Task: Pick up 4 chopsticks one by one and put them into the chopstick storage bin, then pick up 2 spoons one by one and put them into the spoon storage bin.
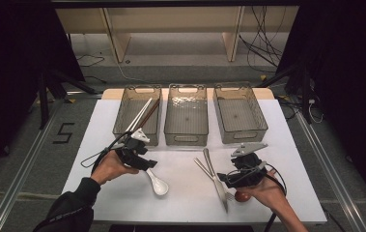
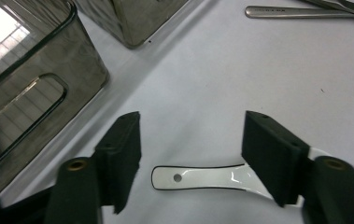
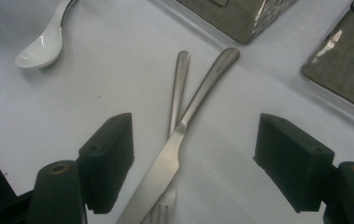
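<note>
the left gripper hangs low over the white table, its jaws apart around the white spoon handle, neither pad pressing it. a smoky bin sits at left, a metal handle far right.

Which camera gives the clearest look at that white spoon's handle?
The left gripper view: the white spoon handle lies close up between the open tool's pads. The high view shows the whole spoon, small; the right gripper view shows its bowl at a corner.

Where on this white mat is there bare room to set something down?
The white mat is bare at its left edge, beside the ceramic spoon, and right of the right bin. It is crowded around the crossed knife and fork.
</note>
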### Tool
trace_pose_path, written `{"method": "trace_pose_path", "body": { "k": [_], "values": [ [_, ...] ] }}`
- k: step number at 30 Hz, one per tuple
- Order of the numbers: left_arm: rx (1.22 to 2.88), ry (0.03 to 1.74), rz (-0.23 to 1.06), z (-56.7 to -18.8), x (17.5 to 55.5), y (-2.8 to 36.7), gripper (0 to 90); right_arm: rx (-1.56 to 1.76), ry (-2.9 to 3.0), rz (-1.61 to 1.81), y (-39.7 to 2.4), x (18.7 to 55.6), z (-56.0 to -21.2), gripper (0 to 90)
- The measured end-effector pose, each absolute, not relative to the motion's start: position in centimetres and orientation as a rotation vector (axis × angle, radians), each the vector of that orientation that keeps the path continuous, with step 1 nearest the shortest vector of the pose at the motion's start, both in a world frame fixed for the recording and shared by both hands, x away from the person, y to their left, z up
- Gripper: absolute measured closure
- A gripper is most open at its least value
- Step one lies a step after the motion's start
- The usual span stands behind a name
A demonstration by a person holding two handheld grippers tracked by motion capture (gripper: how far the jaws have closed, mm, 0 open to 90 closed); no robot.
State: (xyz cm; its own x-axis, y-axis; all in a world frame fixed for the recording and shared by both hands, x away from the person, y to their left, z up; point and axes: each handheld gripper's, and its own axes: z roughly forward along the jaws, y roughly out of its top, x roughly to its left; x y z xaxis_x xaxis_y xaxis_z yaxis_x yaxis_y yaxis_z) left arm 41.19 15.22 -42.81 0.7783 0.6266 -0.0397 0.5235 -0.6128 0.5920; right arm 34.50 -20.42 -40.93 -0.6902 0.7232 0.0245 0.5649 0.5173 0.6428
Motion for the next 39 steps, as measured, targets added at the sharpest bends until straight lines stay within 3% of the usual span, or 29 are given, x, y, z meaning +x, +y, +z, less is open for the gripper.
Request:
{"method": "trace_pose_path", "body": {
  "k": [8,14,39],
  "values": [
    [2.413,0.846,0.254,-43.5,41.3,14.5,70.2,1.086,2.514,0.927,-20.3,34.5,-41.0,28.9],
    [2.506,0.801,0.218,-44.7,41.4,13.8,87.1,1.085,2.517,0.924,-20.1,34.6,-41.0,28.9],
    [2.617,0.836,0.077,-46.5,40.8,15.1,88.7,1.084,2.517,0.914,-20.1,34.5,-40.9,28.9]
  ]
}}
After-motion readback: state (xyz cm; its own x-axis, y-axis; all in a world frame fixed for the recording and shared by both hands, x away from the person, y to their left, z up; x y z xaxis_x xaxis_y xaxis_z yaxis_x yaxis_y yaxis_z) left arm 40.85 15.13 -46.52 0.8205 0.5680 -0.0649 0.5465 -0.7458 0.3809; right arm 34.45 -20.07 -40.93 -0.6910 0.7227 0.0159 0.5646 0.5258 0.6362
